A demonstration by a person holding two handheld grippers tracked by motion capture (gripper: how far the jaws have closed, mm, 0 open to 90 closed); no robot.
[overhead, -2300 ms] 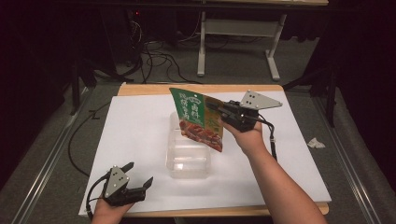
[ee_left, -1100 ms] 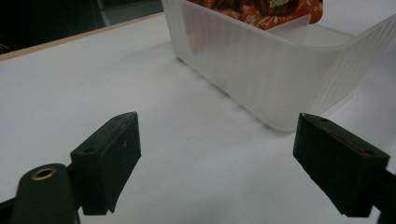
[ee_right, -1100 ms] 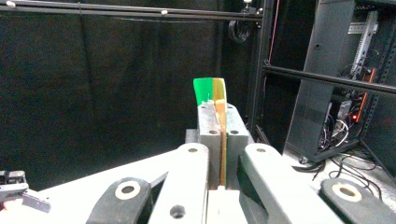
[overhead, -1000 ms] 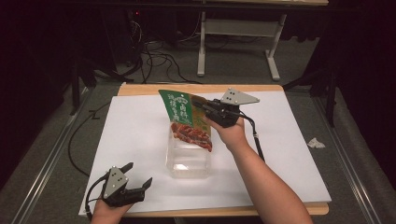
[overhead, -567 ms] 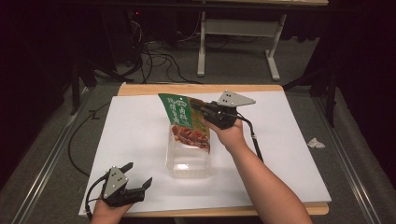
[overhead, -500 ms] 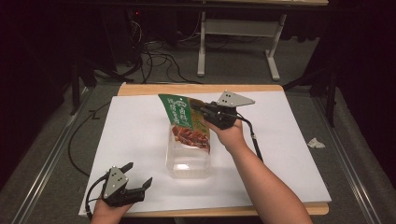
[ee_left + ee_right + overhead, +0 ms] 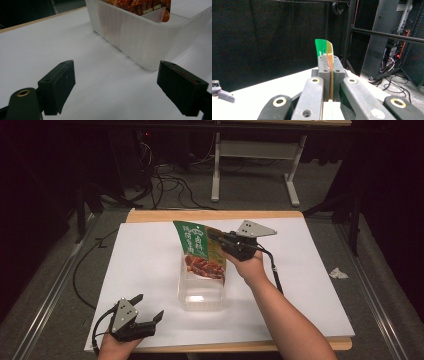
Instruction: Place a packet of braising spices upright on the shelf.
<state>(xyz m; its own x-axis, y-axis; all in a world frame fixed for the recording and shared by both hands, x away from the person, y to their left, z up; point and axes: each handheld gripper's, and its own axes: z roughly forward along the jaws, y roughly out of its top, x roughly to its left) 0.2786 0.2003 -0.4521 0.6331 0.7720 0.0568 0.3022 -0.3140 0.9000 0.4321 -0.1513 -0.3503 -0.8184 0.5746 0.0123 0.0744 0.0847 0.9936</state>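
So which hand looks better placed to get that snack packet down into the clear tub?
Probably the right. The right gripper is shut on the snack packet, whose lower end already dips into the clear tub. The left gripper sits open near the table's front edge.

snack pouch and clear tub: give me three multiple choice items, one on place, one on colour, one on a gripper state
1. Where is the snack pouch's lower end?
A. inside the clear tub
B. flat on the white sheet
C. on the floor

2. What colour is the pouch's top part?
A. blue
B. green
C. black

3. How is the left gripper?
A. shut on the pouch
B. shut on the tub
C. open, holding nothing

Answers: 1 A, the pouch's bottom edge sits behind the tub wall in the left gripper view; 2 B, green shows above the food picture; 3 C, its fingers stand apart over bare sheet.
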